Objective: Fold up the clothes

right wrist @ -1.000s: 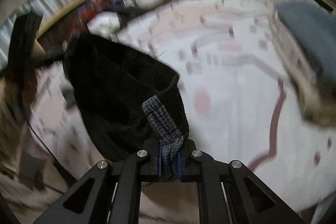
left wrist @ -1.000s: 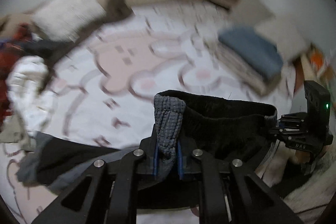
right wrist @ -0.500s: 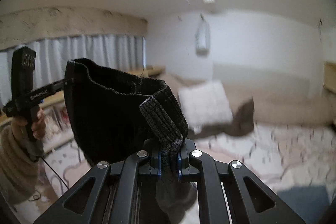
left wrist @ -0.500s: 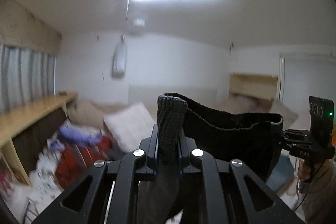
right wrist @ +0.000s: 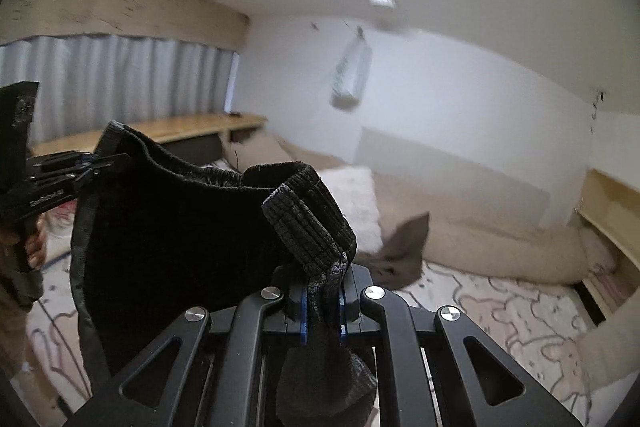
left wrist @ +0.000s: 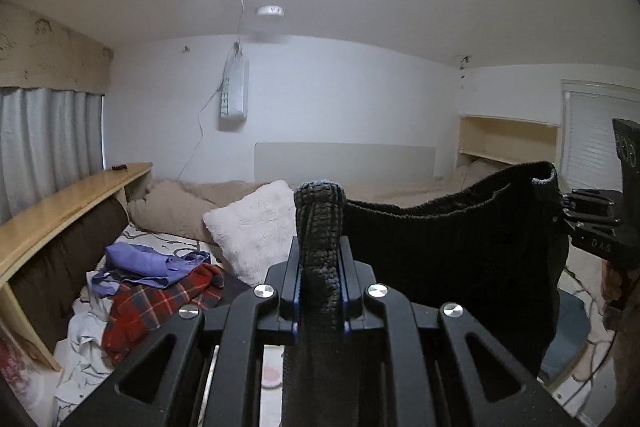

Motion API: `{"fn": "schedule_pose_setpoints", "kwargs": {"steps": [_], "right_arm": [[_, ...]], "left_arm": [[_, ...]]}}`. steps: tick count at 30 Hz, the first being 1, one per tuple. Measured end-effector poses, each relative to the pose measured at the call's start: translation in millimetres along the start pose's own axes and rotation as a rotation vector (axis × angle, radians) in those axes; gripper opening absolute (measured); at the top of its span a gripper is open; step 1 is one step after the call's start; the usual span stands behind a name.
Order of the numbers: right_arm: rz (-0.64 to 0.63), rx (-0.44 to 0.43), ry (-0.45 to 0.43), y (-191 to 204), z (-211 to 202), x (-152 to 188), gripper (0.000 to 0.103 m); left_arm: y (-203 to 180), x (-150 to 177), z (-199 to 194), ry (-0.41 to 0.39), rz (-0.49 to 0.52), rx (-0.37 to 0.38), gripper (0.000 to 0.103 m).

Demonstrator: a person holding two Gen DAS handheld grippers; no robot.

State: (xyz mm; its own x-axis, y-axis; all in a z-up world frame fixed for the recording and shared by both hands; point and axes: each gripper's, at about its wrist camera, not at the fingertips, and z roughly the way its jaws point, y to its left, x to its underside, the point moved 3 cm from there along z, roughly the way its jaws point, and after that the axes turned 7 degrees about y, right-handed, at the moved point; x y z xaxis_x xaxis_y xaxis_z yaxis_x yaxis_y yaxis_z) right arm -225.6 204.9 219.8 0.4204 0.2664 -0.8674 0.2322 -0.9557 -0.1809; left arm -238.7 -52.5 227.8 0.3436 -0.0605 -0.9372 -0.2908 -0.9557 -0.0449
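Left gripper [left wrist: 320,279]: its black jaws are closing almost fully on a bunched grey ribbed band of the black knitted garment [left wrist: 452,251]; the pads are pressing the fabric from both sides.
Right gripper [right wrist: 323,301]: its jaws are standing nearly closed, pinching the opposite ribbed corner of the same garment; a tuft of grey knit is hanging below the pads.
Garment position: it is hanging in the air between the two grippers, its upper hem sagging in a shallow curve, its body drooping below; it is clear of the bed.
Cross view, left wrist: the right gripper is showing at the right edge, gripping the far corner of the hem, with a hand [left wrist: 612,279] below it.
Cross view, right wrist: the left gripper is showing at the left edge, holding the far hem, with fingers [right wrist: 34,247] wrapping its handle.
Bed [right wrist: 500,311]: a white sheet printed with pale outlined figures is lying beneath the garment.
Clothes pile [left wrist: 160,287]: a red plaid cloth, a lilac cloth and white fabric are lying heaped at the left side of the bed, well apart from the garment.
Pillow [left wrist: 252,227]: a white fluffy cushion is leaning near the beige bedding [left wrist: 180,203] at the head of the bed.
Shelf [left wrist: 68,203]: a long wooden ledge is running beneath grey curtains [left wrist: 48,135].
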Motion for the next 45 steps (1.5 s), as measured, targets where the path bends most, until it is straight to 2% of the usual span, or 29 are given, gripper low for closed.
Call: {"fn": "schedule_pose_setpoints", "kwargs": {"steps": [3,7,9,11,13,16,18,21,23,24,26,28,32,35,38,41,45], "right_arm": [[0.024,0.016,-0.019,-22.0,18.5,-24.9,0.01],[-0.007,0.018,-0.167,-29.3,-15.5,-51.1,0.01],[-0.05,0.019,-0.231,-22.4,-40.3,-48.2,0.01],[-0.104,0.007,-0.252,-9.5,-56.5,-21.2,0.01],[-0.135,-0.012,-0.227,1.5,-58.7,15.5,0.01],[-0.108,-0.092,-0.106,20.9,-38.6,100.4,0.01],[-0.054,-0.152,0.018,33.4,-20.4,161.7,0.01],[-0.013,-0.222,0.199,53.9,1.8,250.8,0.01],[-0.016,-0.251,0.305,67.4,12.3,303.2,0.01],[-0.017,-0.266,0.359,74.1,17.4,329.3,0.01],[-0.03,-0.29,0.45,85.5,23.5,375.2,0.01],[-0.069,-0.297,0.487,90.7,17.3,397.2,0.01],[-0.098,-0.321,0.468,90.5,-12.0,395.9,0.01],[-0.152,-0.349,0.463,97.2,-23.6,394.9,0.01],[-0.228,-0.349,0.532,108.8,-18.7,424.6,0.01],[-0.275,-0.344,0.596,115.8,-4.6,449.0,0.01],[-0.274,-0.362,0.618,112.6,-5.1,453.0,0.01]], "left_arm": [[-7.1,-27.7,11.7,-0.046,0.008,-0.008,0.014],[-20.9,-56.2,-31.3,-0.184,0.11,-0.031,0.014],[-24.3,-43.8,-57.3,-0.212,0.189,-0.028,0.014],[-25.5,-15.2,-73.6,-0.193,0.249,-0.02,0.014],[-26.5,30.1,-83.1,-0.127,0.272,0.015,0.014],[-29.0,116.1,-88.2,0.015,0.259,0.079,0.014],[-32.0,188.1,-82.4,0.146,0.223,0.12,0.014],[-37.3,304.3,-66.6,0.386,0.151,0.172,0.014],[-38.8,362.9,-57.9,0.512,0.086,0.194,0.014],[-42.7,381.6,-58.1,0.548,0.084,0.197,0.014],[-53.5,408.1,-61.8,0.595,0.11,0.196,0.014],[-62.2,424.8,-67.8,0.624,0.138,0.204,0.014],[-61.0,413.2,-87.8,0.602,0.144,0.262,0.014],[-51.0,412.3,-94.5,0.624,0.164,0.266,0.014],[-49.0,440.5,-92.1,0.707,0.2,0.258,0.014],[-48.7,461.9,-87.4,0.748,0.231,0.254,0.014],[-44.8,458.3,-86.7,0.756,0.203,0.293,0.019]]}}
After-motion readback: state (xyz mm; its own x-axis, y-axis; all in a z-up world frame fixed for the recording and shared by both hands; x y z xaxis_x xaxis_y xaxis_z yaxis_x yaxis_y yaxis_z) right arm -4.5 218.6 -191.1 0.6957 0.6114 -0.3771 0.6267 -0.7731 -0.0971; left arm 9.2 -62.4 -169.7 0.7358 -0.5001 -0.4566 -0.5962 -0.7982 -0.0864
